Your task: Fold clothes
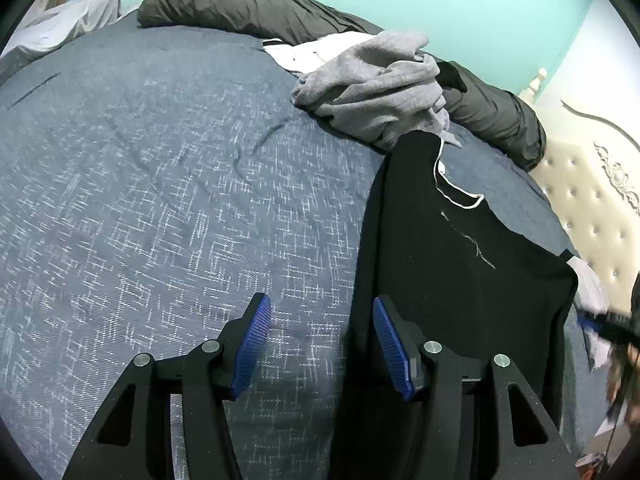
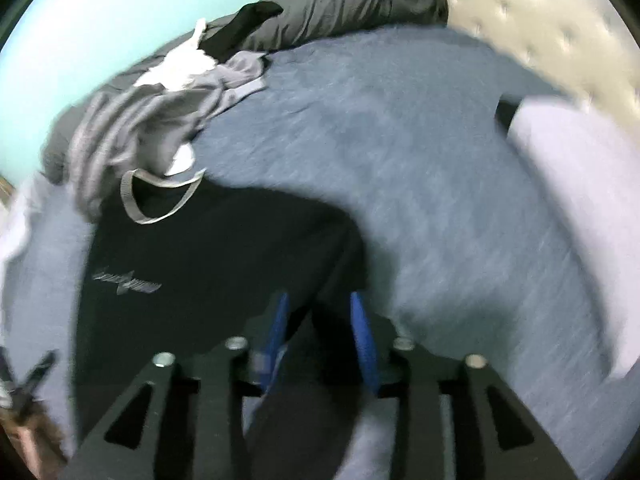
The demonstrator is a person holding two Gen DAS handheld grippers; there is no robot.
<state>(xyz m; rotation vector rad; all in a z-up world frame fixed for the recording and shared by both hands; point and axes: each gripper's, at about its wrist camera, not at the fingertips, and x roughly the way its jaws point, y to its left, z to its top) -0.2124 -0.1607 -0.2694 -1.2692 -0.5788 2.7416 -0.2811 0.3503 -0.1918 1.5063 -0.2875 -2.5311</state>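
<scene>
**Operator:** Currently, what is the position of the garment?

**Inspector:** A black T-shirt [image 1: 460, 264] lies flat on the blue-grey bedspread [image 1: 160, 184], neckline toward the far side of the bed. Its collar [image 2: 160, 196] carries a pale trim, and a small grey logo [image 2: 126, 280] sits on the chest. In the left wrist view the shirt occupies the right half of the bed surface; one long edge runs down past the blue pads.

**Operator:** Left gripper condition?

**Inspector:** The left gripper [image 1: 322, 312] has its jaws spread apart. Nothing is pinched. One finger sits over bare bedspread, the other over the black fabric, with the shirt's edge between them. Contact with the cloth cannot be confirmed.

**Operator:** Right gripper condition?

**Inspector:** The right gripper [image 2: 320, 312] has its jaws partly spread. A fold of black fabric passes between the blue pads [image 2: 362, 336], but the pads do not appear to press on it. That view is motion-blurred, so fine detail is unreliable.

**Operator:** Other items on the bed?

**Inspector:** A crumpled grey garment [image 1: 380, 88] rests just beyond the shirt's collar, touching or overlapping it. A white garment [image 1: 296, 54] lies behind the grey one. A dark grey duvet [image 1: 248, 4] is bunched along the far edge against the turquoise wall [image 1: 480, 0]. A cream tufted headboard [image 1: 592, 208] stands at the right. A white pillow [image 2: 560, 184] lies near it.
</scene>
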